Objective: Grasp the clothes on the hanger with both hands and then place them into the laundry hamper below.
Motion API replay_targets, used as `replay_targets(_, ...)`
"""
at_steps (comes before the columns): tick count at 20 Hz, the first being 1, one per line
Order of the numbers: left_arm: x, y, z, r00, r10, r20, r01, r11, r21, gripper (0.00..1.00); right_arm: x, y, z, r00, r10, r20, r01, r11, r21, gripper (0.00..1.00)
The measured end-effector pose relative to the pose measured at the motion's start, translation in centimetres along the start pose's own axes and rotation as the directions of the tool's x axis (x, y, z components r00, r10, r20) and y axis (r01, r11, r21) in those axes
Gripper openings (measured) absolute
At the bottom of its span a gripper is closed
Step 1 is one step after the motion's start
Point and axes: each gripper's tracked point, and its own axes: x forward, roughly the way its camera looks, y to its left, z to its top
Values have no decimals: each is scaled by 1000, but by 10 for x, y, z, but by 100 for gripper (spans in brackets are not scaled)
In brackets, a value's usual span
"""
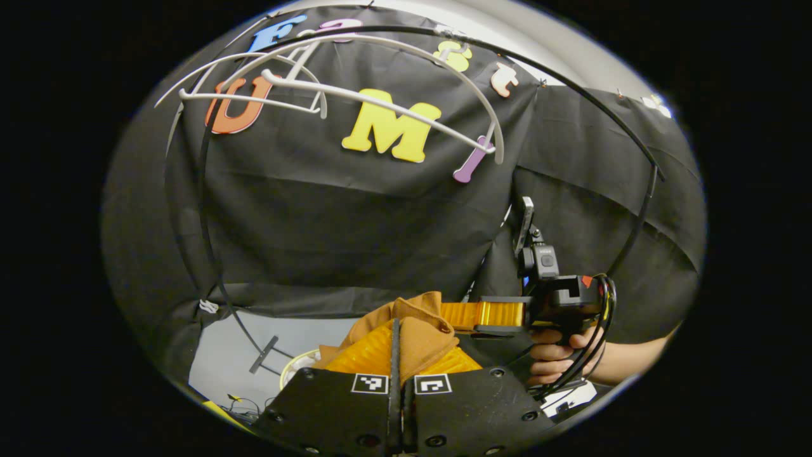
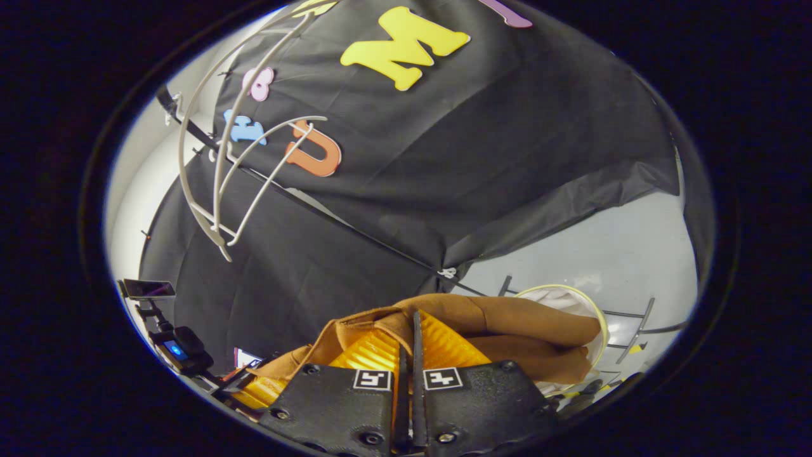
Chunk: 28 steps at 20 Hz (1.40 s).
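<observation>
Left gripper view: both grippers' jaws pinch the bunched brown clothes (image 1: 415, 330).

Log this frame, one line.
phase: carry | left hand-held gripper: shut on brown garment | right hand-held gripper: shut on it | hangers: bare

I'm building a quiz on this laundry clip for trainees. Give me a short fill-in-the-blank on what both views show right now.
1. The left hand-held gripper is shut on a crumpled ____ cloth garment.
2. The white plastic hangers above hang ____, with no clothes on them.
3. In the right gripper view, the round white laundry hamper sits on the pale floor ____ the garment.
4. The right hand-held gripper pinches the ____ garment.

Missing words: brown; bare; below; same
</observation>
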Motion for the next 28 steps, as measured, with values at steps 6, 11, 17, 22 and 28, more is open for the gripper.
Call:
replay_targets(6, 19, 37, -42, 987, 109, -119, -112, 994, -14, 2, 14, -50, -11, 986, -167, -27, 168, 986, 17, 6)
replay_targets(11, 39, 77, -70, 931, 284, -228, -278, 959, 58, 20, 14, -100, -12, 931, -363, -40, 365, 929, 62, 7)
replay_targets(17, 41, 105, -111, 879, 334, -340, -331, 941, 71, 52, -8, -125, -7, 875, -483, 8, 480, 872, 97, 34)
replay_targets(22, 48, 110, -105, 884, 307, -351, -299, 951, 80, 96, -41, -131, -11, 816, -573, 74, 571, 819, 51, 62)
replay_targets(28, 40, 98, -92, 900, 293, -323, -264, 956, 132, 98, -95, -117, -6, 760, -617, 203, 628, 778, 15, 75)
